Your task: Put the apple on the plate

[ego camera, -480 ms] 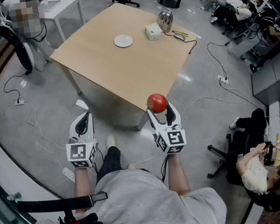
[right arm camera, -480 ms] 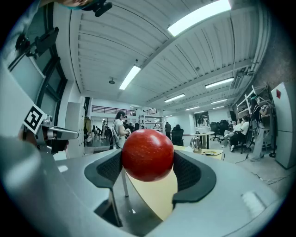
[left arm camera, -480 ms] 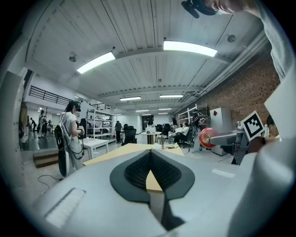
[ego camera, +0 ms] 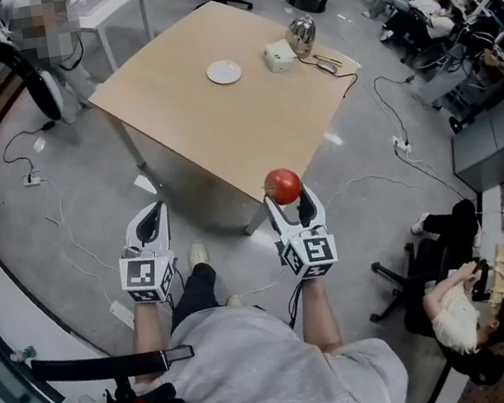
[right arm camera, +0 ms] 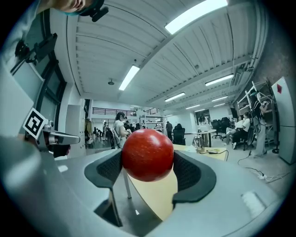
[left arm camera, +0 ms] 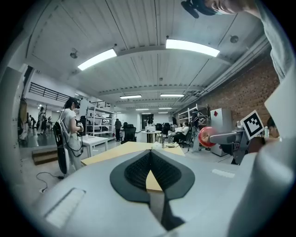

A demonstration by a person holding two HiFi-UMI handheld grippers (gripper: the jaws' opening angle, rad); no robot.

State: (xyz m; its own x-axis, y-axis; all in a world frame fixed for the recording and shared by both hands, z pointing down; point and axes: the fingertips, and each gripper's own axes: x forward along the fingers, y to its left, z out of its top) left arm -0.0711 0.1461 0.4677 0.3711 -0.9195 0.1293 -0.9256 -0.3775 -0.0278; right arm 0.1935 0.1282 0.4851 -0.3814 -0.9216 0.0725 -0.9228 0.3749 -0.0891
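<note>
The apple [ego camera: 282,185] is red and sits off the desk, clamped in the right tool [ego camera: 291,201]. That tool's jaws stand wide and press on the fruit from both sides, with its top showing above them. From overhead it hangs right at the near corner of the pale wooden desk [ego camera: 222,125], above the grey floor rather than resting on anything. The white plate [ego camera: 223,72] lies bare on the far half of the desk, well apart from the apple. Beyond it, along the far right edge, stand a small white box [ego camera: 276,56] and a shiny metal pot [ego camera: 300,36]. The left tool [ego camera: 149,222] hangs out in front of the person, short of the desk's near left edge, its jaws brought together at the tips with nothing in them.
</note>
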